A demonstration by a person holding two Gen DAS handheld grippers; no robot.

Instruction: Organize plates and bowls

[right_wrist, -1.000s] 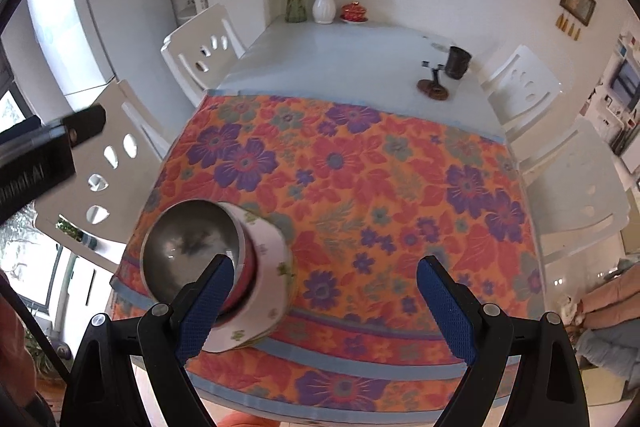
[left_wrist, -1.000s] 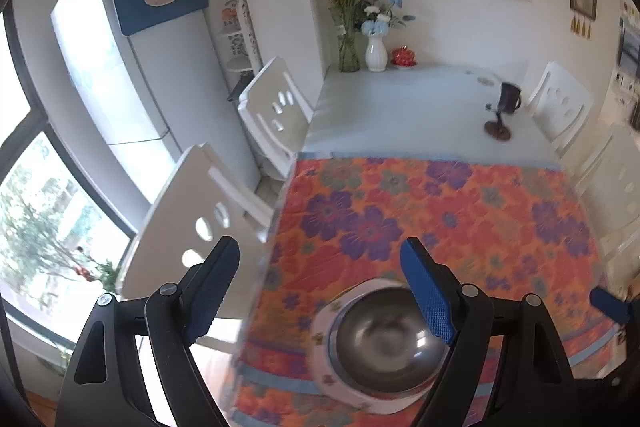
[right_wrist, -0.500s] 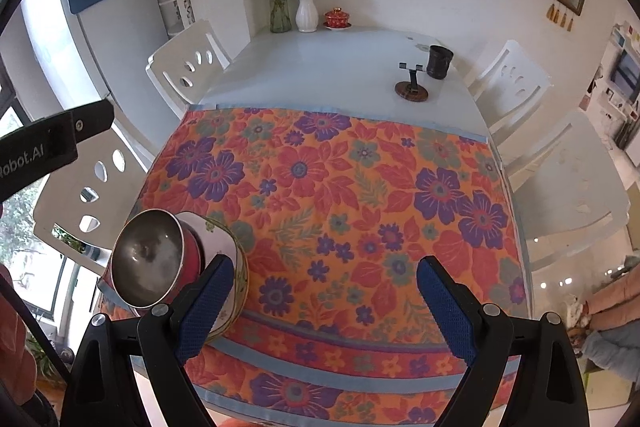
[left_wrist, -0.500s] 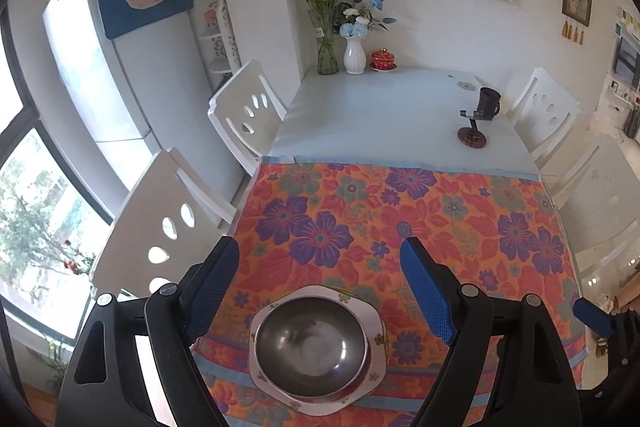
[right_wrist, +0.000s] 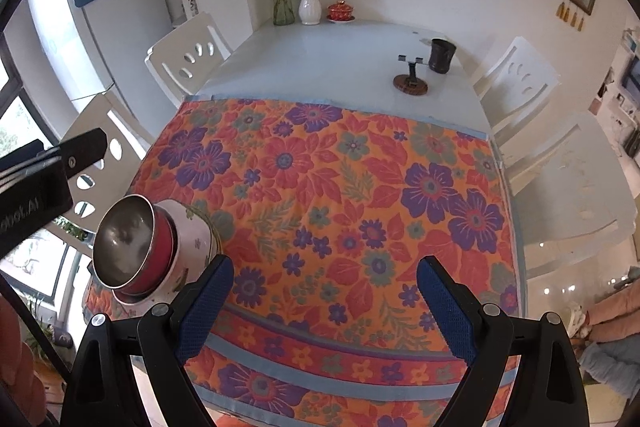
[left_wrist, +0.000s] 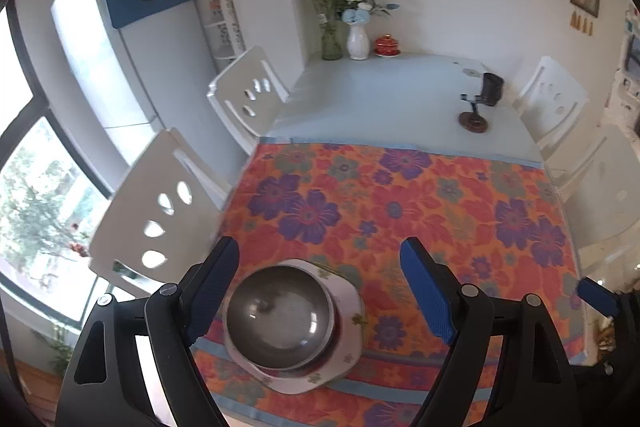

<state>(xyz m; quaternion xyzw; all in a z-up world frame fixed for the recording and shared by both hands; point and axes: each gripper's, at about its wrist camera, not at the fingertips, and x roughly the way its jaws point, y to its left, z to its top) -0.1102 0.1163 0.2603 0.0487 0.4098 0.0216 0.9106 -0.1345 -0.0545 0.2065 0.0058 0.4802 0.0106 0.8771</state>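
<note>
Bowl stack [left_wrist: 280, 311] shifted left in view; steel over red, floral.

Bright daylight floods both views from the tall dark-framed window [left_wrist: 36, 211] on the left, which is blown out to near white. The pale glossy bench top [right_wrist: 320, 67] carries a soft sheen, and the round steel bowl [left_wrist: 280, 311] holds dull highlights. Shadows are faint and diffuse. Fisheye distortion bends the walls and the white cut-out chair backs [left_wrist: 156, 211] strongly towards the edges, and a black vignette rings each frame. The left view is slightly soft; the flowered orange cloth [right_wrist: 340, 195] reads sharper.
</note>
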